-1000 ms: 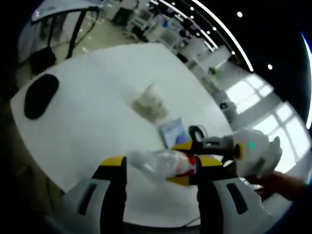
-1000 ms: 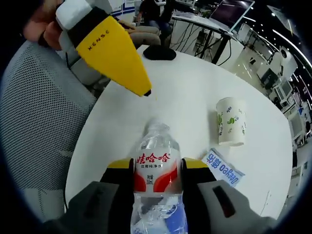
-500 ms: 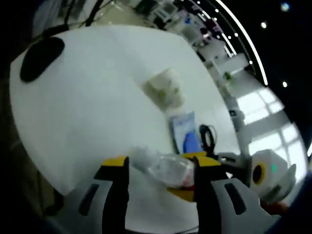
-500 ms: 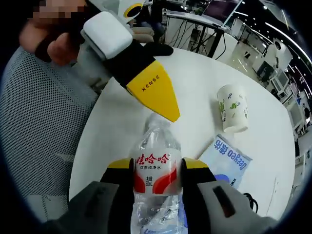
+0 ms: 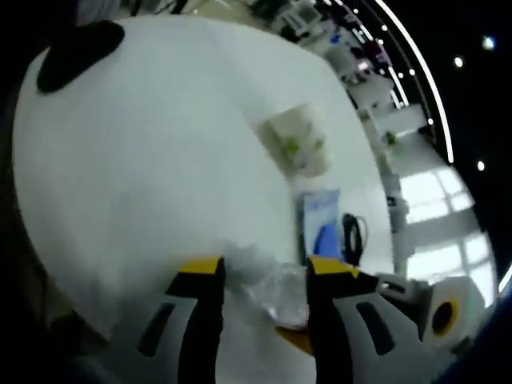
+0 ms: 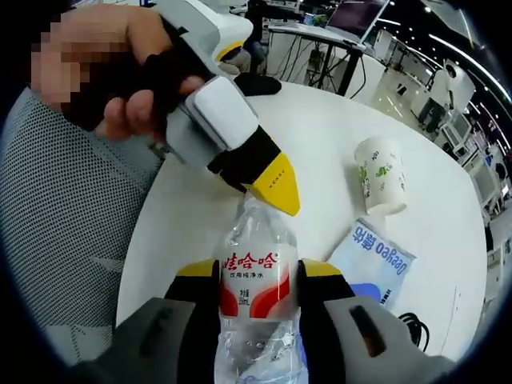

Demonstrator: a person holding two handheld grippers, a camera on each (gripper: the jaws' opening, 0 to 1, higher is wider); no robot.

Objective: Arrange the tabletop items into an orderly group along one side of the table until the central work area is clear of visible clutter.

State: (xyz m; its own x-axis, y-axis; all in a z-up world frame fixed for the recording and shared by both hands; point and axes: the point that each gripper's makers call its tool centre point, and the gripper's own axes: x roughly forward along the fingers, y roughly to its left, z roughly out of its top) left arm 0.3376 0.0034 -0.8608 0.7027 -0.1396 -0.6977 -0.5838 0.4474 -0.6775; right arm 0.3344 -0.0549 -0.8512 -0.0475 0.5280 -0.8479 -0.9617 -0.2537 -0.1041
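A clear water bottle (image 6: 254, 276) with a red and white label is held over the white round table (image 6: 320, 136), with my right gripper (image 6: 258, 280) shut on its body. My left gripper (image 6: 272, 188) comes in from the upper left in a person's hand, and its yellow tips meet the bottle's top. In the left gripper view, my left gripper (image 5: 266, 276) has its jaws drawn in against the blurred bottle top (image 5: 276, 290). Beyond lie a paper cup (image 6: 378, 186) on its side and a blue packet (image 6: 374, 260).
A black mouse (image 6: 258, 84) lies at the table's far edge and a black cable (image 6: 416, 328) beside the packet. In the left gripper view these are the cup (image 5: 300, 140), packet (image 5: 322, 224), cable (image 5: 352, 236) and mouse (image 5: 76, 52). Grey mesh (image 6: 64, 224) fills the left.
My left gripper has swung down onto the bottle's top and its jaws have narrowed around it. The right gripper keeps its hold on the bottle.
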